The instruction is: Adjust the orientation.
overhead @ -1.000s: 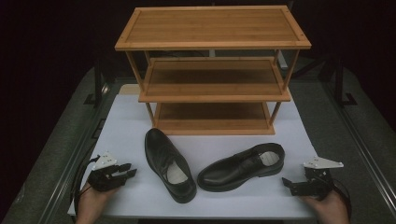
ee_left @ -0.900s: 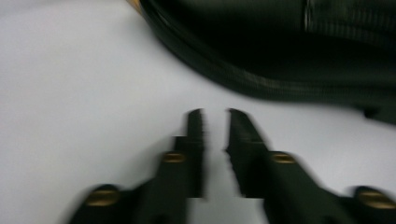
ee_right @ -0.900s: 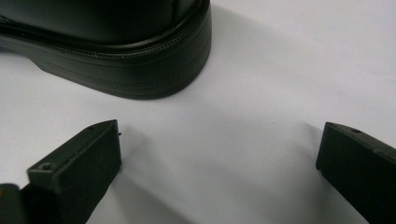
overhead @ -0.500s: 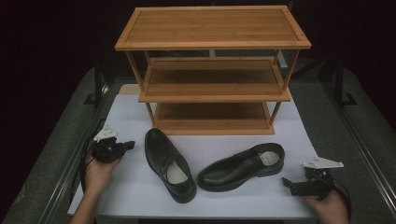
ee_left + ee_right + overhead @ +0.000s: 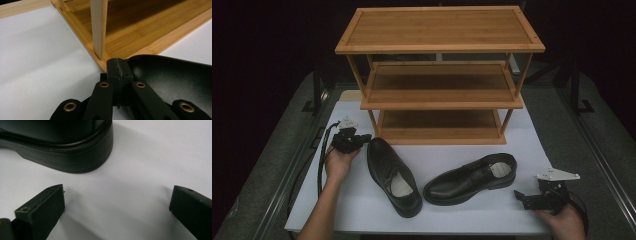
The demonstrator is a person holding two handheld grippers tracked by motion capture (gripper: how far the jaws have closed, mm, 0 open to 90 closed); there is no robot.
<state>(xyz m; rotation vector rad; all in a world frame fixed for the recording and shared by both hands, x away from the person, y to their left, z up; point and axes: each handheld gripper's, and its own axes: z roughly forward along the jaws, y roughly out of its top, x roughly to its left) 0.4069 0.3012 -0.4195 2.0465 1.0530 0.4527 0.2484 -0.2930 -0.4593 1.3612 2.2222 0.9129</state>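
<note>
Two black leather shoes lie on a white sheet in front of a three-shelf bamboo rack. The left shoe points its toe toward the rack; the right shoe lies on a slant with its heel to the right. My left gripper is shut with nothing in it, its tips beside the left shoe's toe. In the left gripper view the shut left gripper sits between the glossy toe and the rack's corner post. My right gripper stands open just right of the right shoe's heel.
The rack's bottom shelf stands bare just behind the shoes. Dark grey table surface with raised rails surrounds the sheet. A cable trails from the left gripper along the sheet's left edge.
My left hand has moved from the sheet's front left away toward the rack, ending beside the left shoe's toe. The right hand and both shoes have stayed put.
</note>
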